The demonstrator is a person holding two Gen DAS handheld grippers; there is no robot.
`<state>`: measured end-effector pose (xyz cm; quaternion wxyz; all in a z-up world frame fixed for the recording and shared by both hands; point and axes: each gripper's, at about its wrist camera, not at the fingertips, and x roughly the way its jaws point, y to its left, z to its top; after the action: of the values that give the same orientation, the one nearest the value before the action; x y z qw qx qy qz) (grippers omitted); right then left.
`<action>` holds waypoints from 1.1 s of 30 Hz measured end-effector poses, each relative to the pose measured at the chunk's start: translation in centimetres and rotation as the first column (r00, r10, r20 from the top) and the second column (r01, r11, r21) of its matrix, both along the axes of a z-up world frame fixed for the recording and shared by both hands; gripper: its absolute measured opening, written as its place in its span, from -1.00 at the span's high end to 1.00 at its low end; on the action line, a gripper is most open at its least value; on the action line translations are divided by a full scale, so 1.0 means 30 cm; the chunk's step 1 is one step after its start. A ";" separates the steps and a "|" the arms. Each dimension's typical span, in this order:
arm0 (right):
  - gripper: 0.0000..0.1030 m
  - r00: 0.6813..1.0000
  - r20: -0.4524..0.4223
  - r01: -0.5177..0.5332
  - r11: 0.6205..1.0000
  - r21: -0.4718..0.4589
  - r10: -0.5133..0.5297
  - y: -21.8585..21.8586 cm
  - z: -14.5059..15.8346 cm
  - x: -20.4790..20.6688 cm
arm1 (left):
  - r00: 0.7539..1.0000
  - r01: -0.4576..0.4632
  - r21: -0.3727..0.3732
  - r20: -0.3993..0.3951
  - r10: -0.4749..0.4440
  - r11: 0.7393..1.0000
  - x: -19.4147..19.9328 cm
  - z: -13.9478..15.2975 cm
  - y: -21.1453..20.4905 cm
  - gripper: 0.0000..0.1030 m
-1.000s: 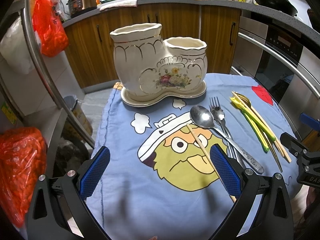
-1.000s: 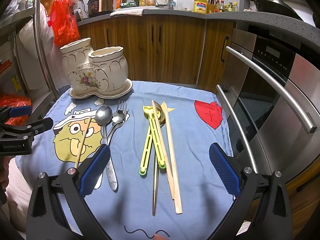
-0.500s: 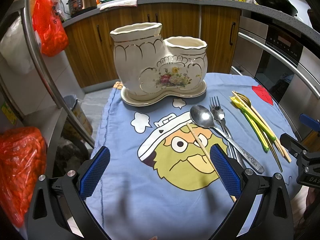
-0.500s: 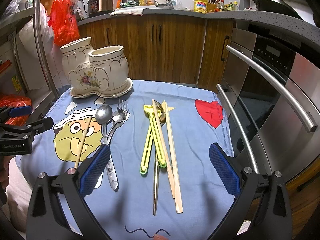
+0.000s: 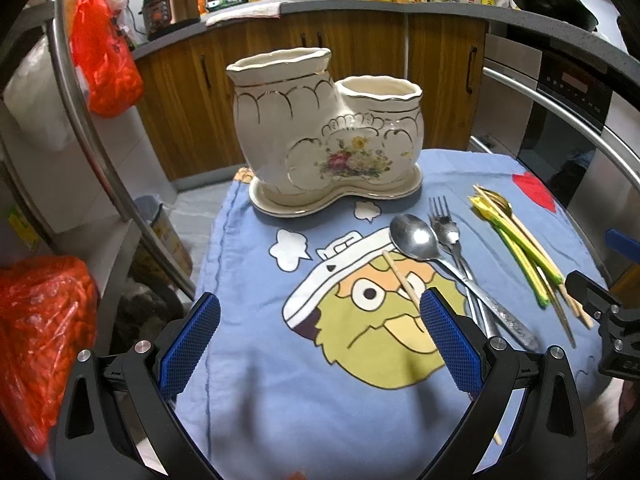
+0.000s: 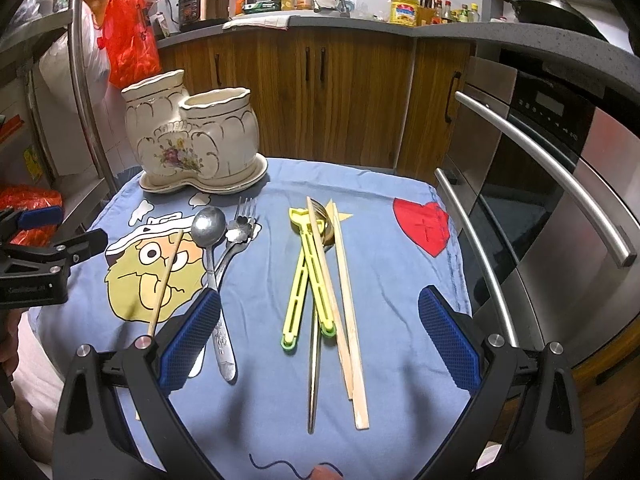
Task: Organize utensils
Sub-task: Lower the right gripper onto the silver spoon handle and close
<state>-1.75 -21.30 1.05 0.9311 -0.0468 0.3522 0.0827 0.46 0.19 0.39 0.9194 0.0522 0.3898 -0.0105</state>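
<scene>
On blue cloth: scattered utensils.

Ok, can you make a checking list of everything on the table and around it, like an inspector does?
Surface: blue cartoon cloth covers the table, lightly wrinkled.
Job's things: ceramic holder upright on its saucer, both cups look empty. Spoon and fork lie crossed. Yellow-green chopsticks, wooden chopsticks and a thin metal utensil lie together. Single wooden stick lies apart.
Clutter: nothing seen.
Grippers: left gripper and right gripper open, holding nothing.
Cables: nothing seen.
Surroundings: oven, wooden cabinets, red bags.
</scene>
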 end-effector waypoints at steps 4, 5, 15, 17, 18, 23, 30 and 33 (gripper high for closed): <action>-0.90 0.998 -0.001 -0.056 0.998 -0.017 0.056 0.034 -0.015 0.023 | 1.000 0.010 -0.049 -0.002 -0.010 0.999 0.018 -0.023 0.021 -0.93; -0.90 0.997 -0.007 -0.071 0.997 -0.022 0.071 0.045 -0.020 0.033 | 1.000 0.013 -0.057 0.002 -0.013 0.998 0.021 -0.025 0.027 -0.93; -0.51 0.976 -0.063 -0.208 0.978 -0.021 0.207 0.155 -0.067 0.112 | 0.996 0.063 -0.054 -0.055 -0.066 0.997 0.044 -0.059 0.044 -0.91; -0.33 0.968 -0.073 -0.243 0.970 -0.031 0.240 0.186 -0.074 0.128 | 0.996 0.066 -0.069 -0.061 -0.070 0.995 0.047 -0.061 0.055 -0.90; -0.16 0.964 -0.081 -0.255 0.966 -0.030 0.252 0.195 -0.077 0.135 | 0.995 0.067 -0.082 -0.062 -0.072 0.994 0.050 -0.062 0.065 -0.90; 0.43 0.944 -0.129 -0.307 0.952 -0.003 0.304 0.235 -0.093 0.188 | 0.995 0.065 -0.093 -0.065 -0.071 0.994 0.058 -0.063 0.094 -0.88; 0.60 0.922 -0.170 -0.355 0.935 -0.014 0.348 0.293 -0.112 0.224 | 0.995 0.070 -0.091 -0.061 -0.076 0.993 0.061 -0.072 0.112 -0.88; 0.63 0.917 -0.194 -0.363 0.931 -0.044 0.349 0.318 -0.134 0.239 | 0.995 0.075 -0.094 -0.063 -0.081 0.993 0.067 -0.076 0.113 -0.88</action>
<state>5.42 -11.78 -2.97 0.8615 -0.1392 0.4249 0.2407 2.47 3.57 -1.91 0.9061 0.0248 0.4172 -0.0662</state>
